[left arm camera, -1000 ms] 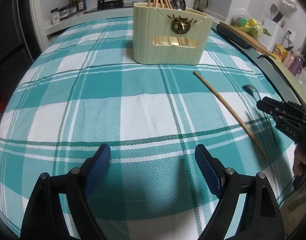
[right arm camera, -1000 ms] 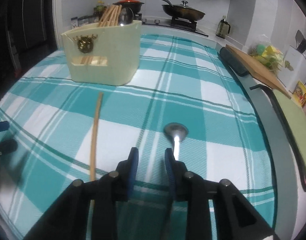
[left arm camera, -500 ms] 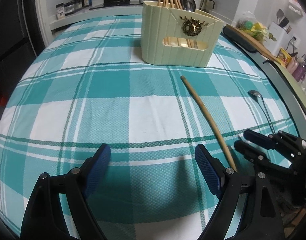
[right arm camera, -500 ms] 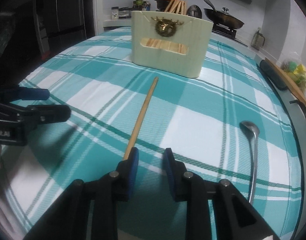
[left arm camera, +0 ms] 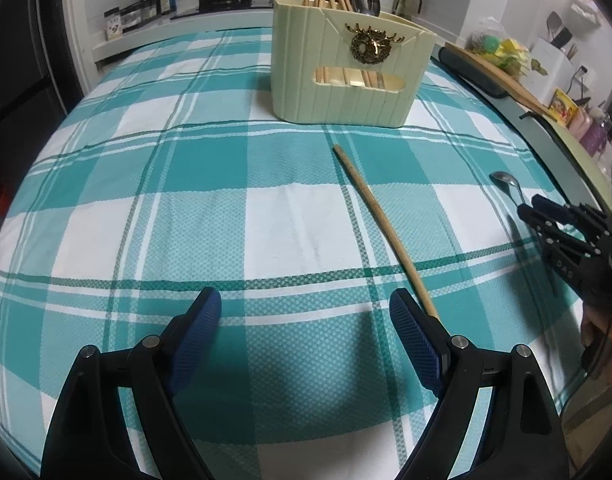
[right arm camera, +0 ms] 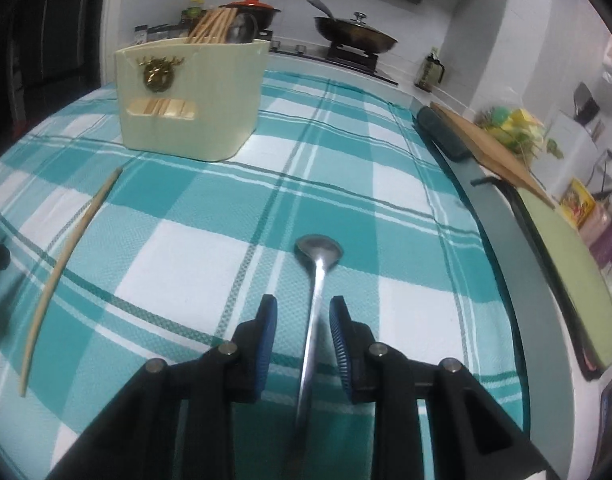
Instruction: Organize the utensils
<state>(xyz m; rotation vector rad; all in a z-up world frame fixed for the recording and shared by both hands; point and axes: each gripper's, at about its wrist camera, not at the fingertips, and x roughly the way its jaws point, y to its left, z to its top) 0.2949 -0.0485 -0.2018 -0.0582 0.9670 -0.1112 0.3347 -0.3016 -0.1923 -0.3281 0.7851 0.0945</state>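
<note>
Right gripper point(right arm camera: 301, 316) straddles the spoon point(right arm camera: 316, 276) handle on the checked tablecloth point(right arm camera: 209, 276), jaws narrowly apart, not gripping. Left gripper point(left arm camera: 303, 312) hovers wide open, empty, beside a chopstick point(left arm camera: 380, 224).

Your right gripper point(right arm camera: 301, 316) sits at lower centre, its jaws parted on either side of the spoon point(right arm camera: 317, 276) handle, pads clear of it. The bowl lies just beyond on the cloth point(right arm camera: 209, 264). A chopstick point(right arm camera: 65, 256) lies at left; the holder point(right arm camera: 193, 100) stands upper left.
</note>
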